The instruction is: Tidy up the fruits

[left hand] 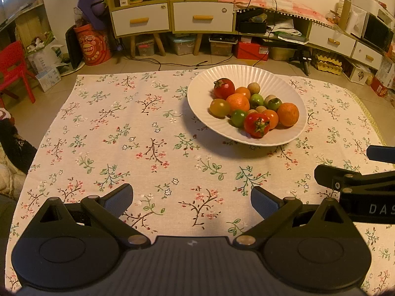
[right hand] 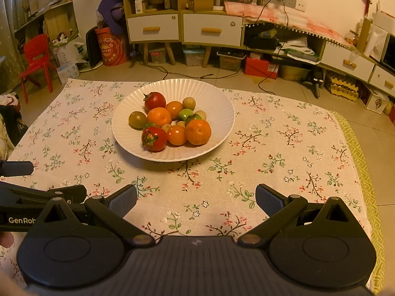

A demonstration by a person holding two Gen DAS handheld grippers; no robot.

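Fruit: all that I can see sits heaped in the white plate (right hand: 217, 113), which stands on the bench (right hand: 284, 153) towards its far side; none lies loose on the cloth. That fits fruit already gathered, or a pile waiting to be sorted; I cannot tell which.
Left tool (left hand: 192, 196): fingers spread wide, nothing between them, low over the near cloth.
Right tool (right hand: 196, 198): likewise wide open and empty, just beside the left one.
Red tomatoes (right hand: 153, 138): I judge them light, smooth-skinned and easily bruised; I would close across the round body, clear of the leafy calyx, and squeeze gently.
Oranges (right hand: 198, 132): firmer, with a dimpled peel that should give grip; the right-hand one lies at the edge of the heap, the easiest to reach.
Green tomatoes (left hand: 238, 118): small and wedged among bigger pieces, so likely to roll when a neighbour shifts.
Small pale fruits (right hand: 189, 103): the smallest, partly buried; kind unclear to me.
Plate rim: it rises in a shallow fluted slope, so I would come from above, not from the side. The glaze is probably slick; a nudge could slide the plate.
Open room: broad bare cloth left, right and near of the plate.
Edges: the far edge of the bench runs close behind the plate, with floor beyond; the cloth may ruck if dragged.
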